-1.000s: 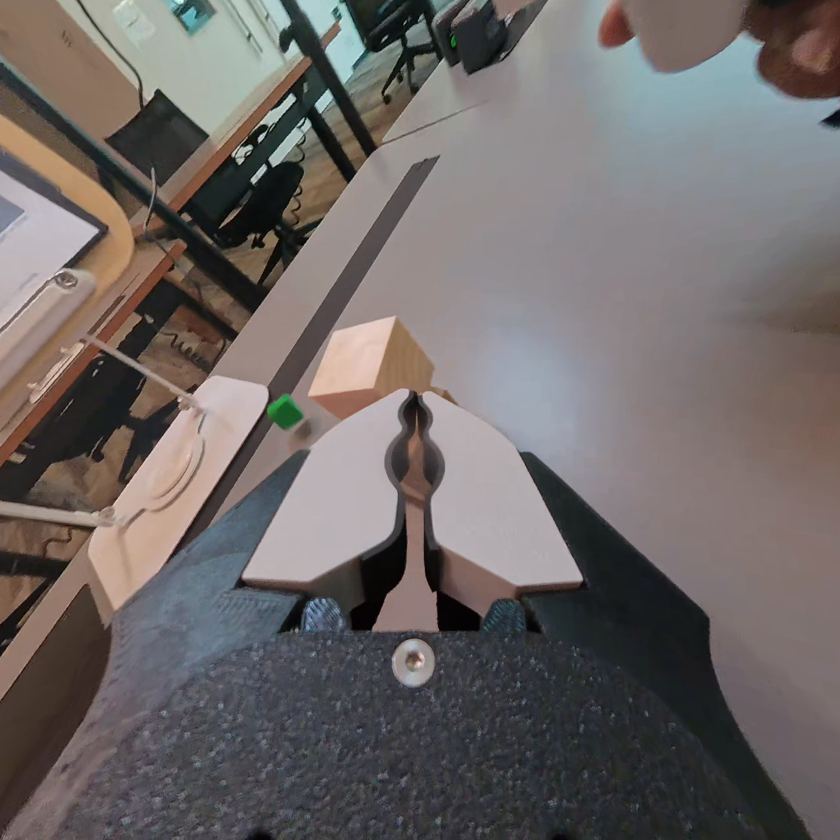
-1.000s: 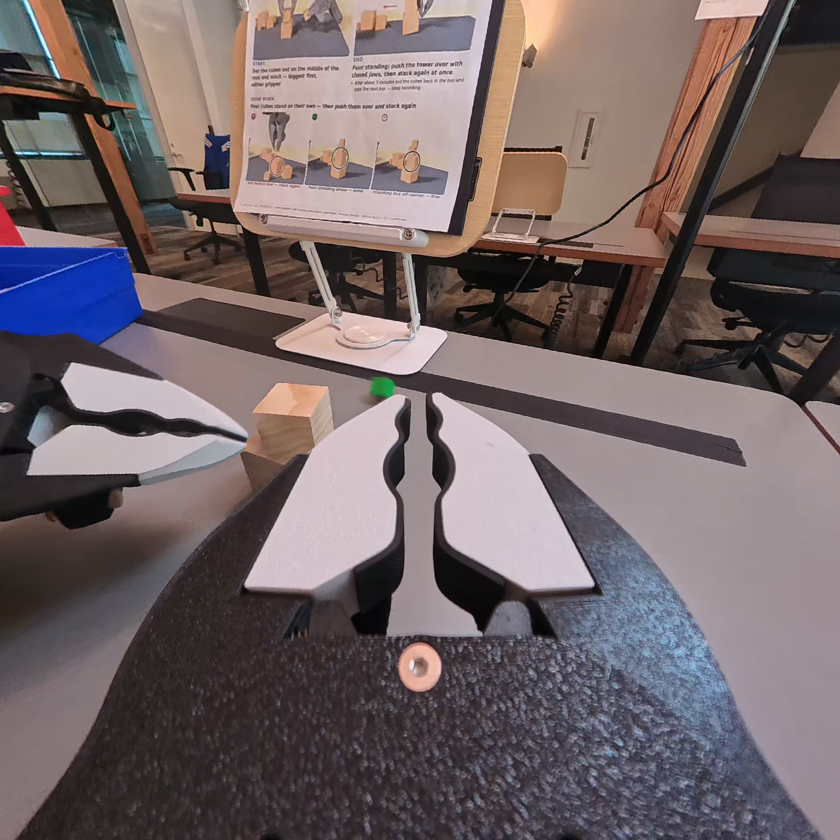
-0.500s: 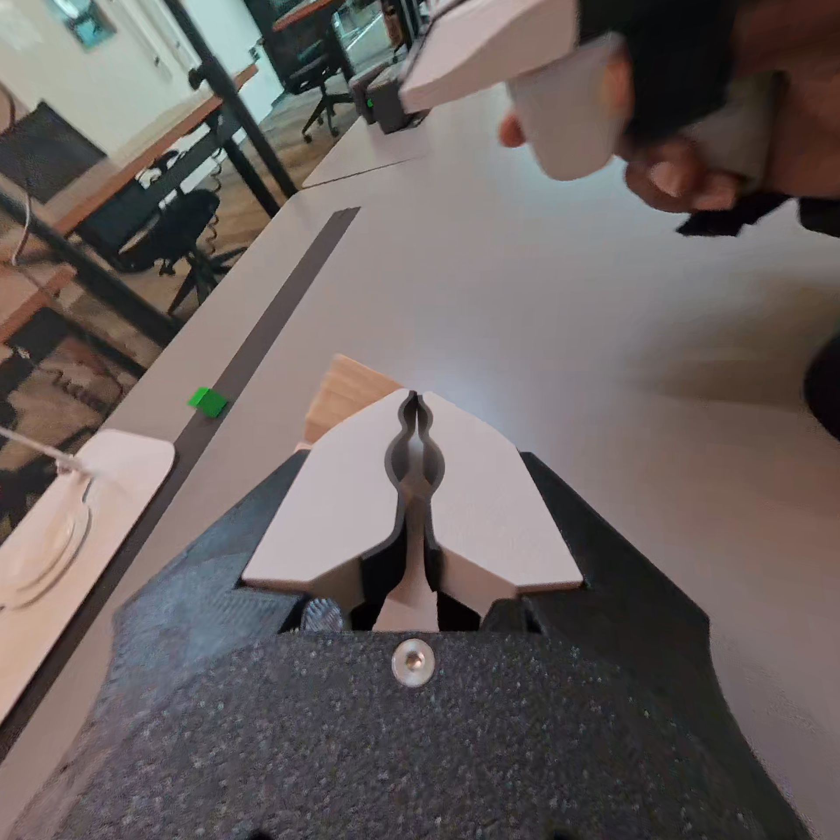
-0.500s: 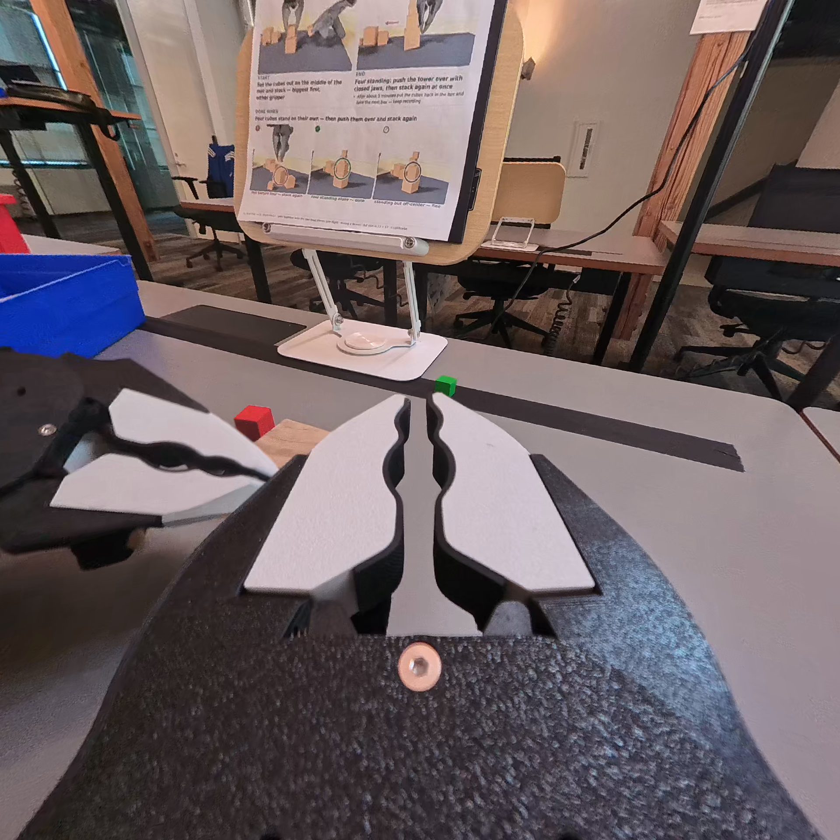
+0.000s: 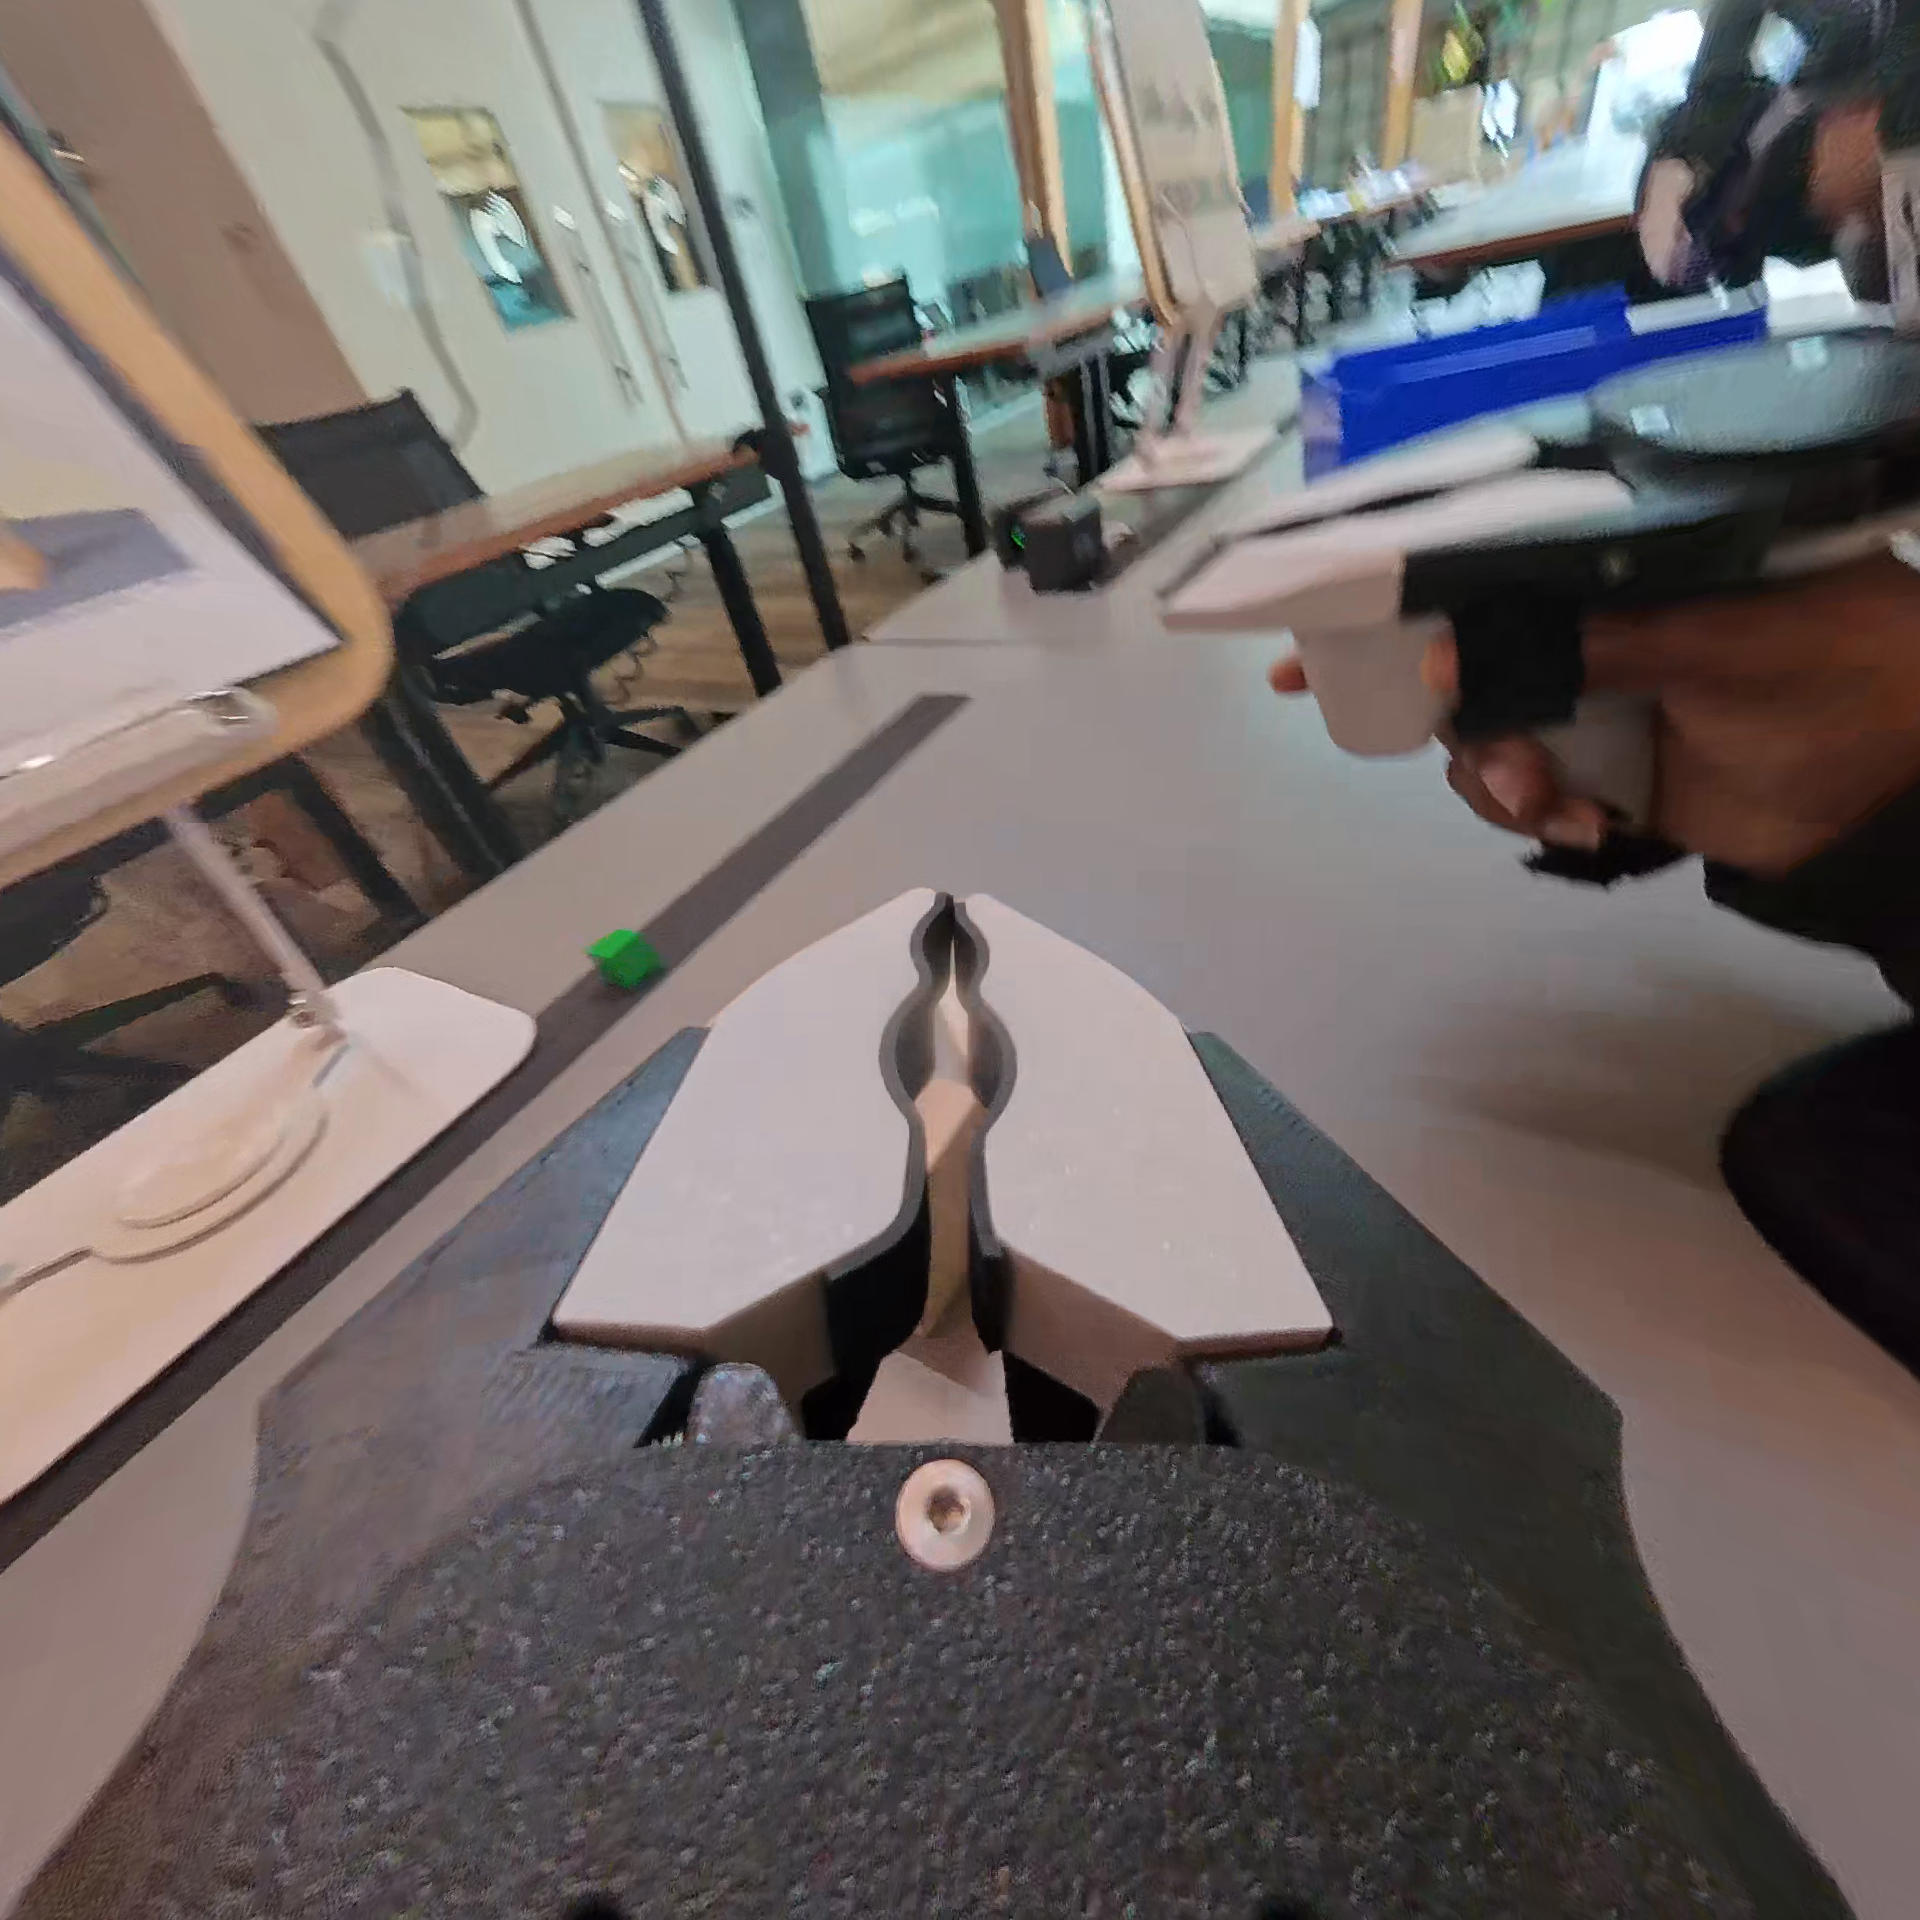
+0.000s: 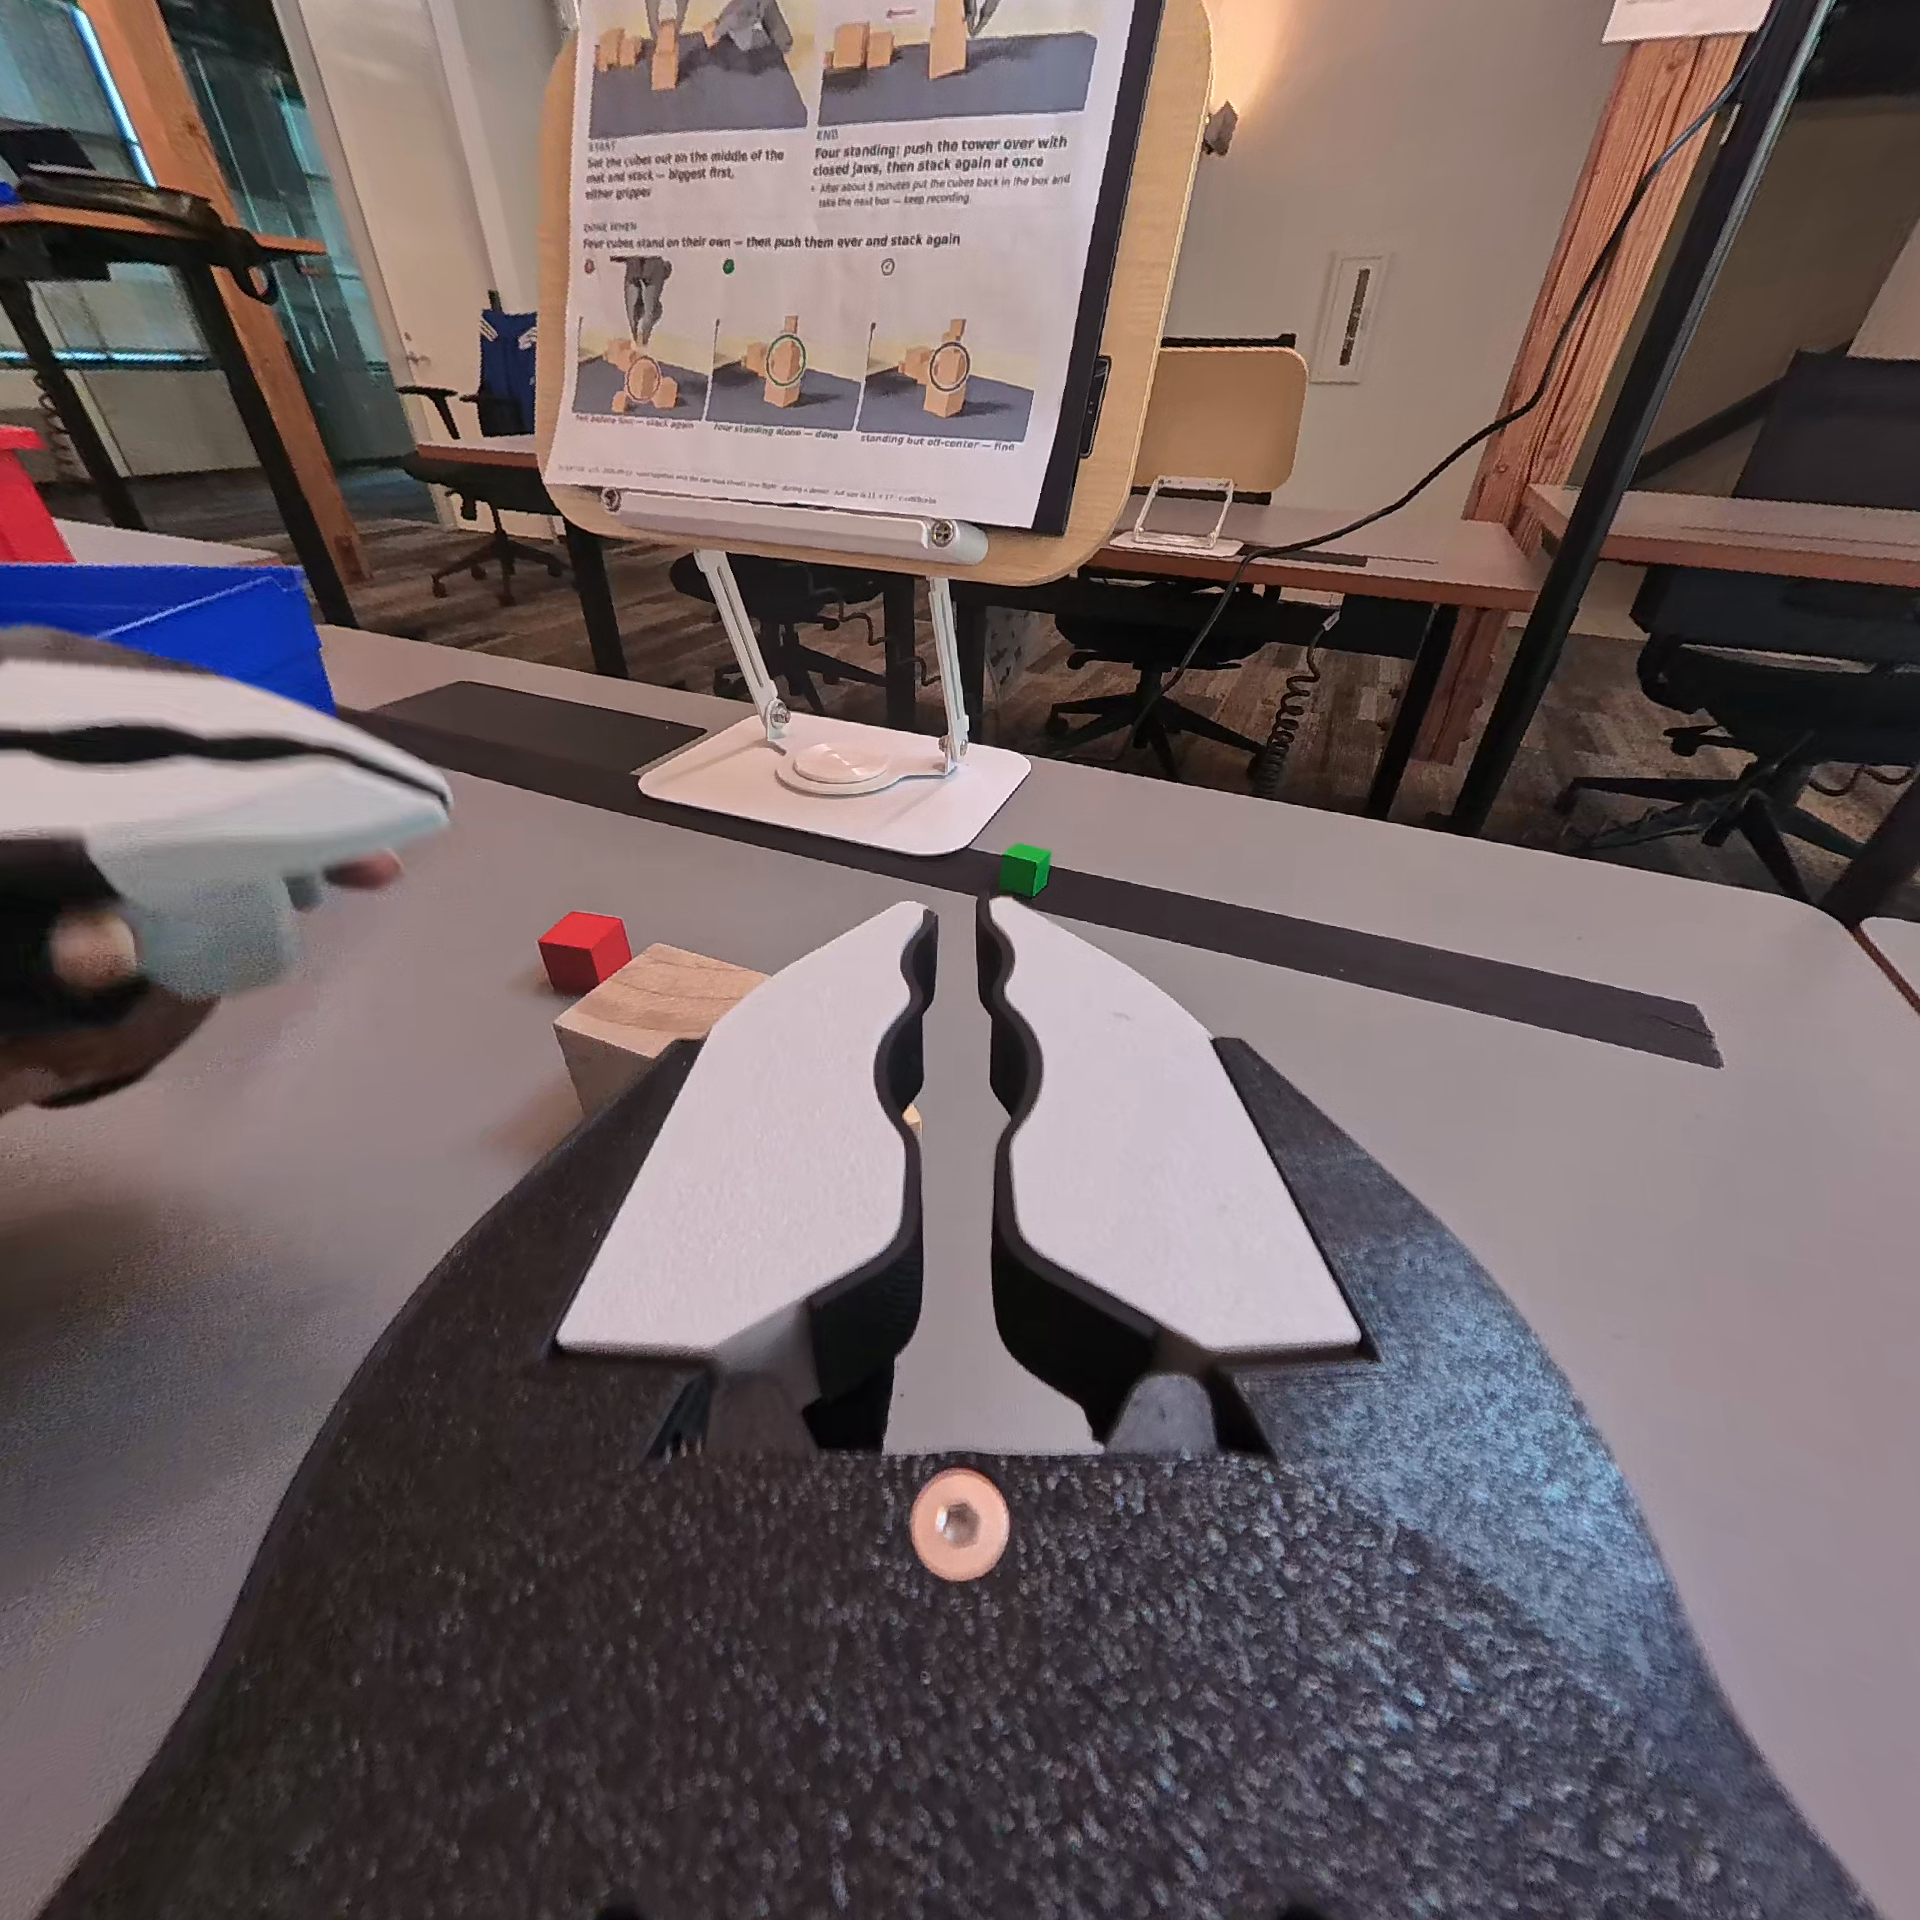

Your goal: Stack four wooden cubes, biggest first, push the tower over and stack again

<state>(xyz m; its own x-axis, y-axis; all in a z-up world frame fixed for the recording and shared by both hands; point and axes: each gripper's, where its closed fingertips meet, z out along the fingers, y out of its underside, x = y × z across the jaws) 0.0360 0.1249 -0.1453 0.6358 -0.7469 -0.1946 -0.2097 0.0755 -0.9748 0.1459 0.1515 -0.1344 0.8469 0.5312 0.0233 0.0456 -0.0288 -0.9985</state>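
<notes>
Near the counter's (image 6: 1558, 1195) far edge: green cube (image 6: 1024, 869) on the dark strip (image 6: 1351, 951), red cube (image 6: 584, 948) beside wooden block (image 6: 644, 1023). Nothing stacked. Left tool (image 5: 951, 912) pressed together, bare; right tool (image 6: 956, 920) slightly spread, empty.

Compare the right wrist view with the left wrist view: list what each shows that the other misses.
Only the right wrist view shows the red cube and the wooden block beside it. Only the left wrist view shows a small black device with a green light far down the table. Both show the green cube on the dark strip, the white stand base, and both grippers.
</notes>
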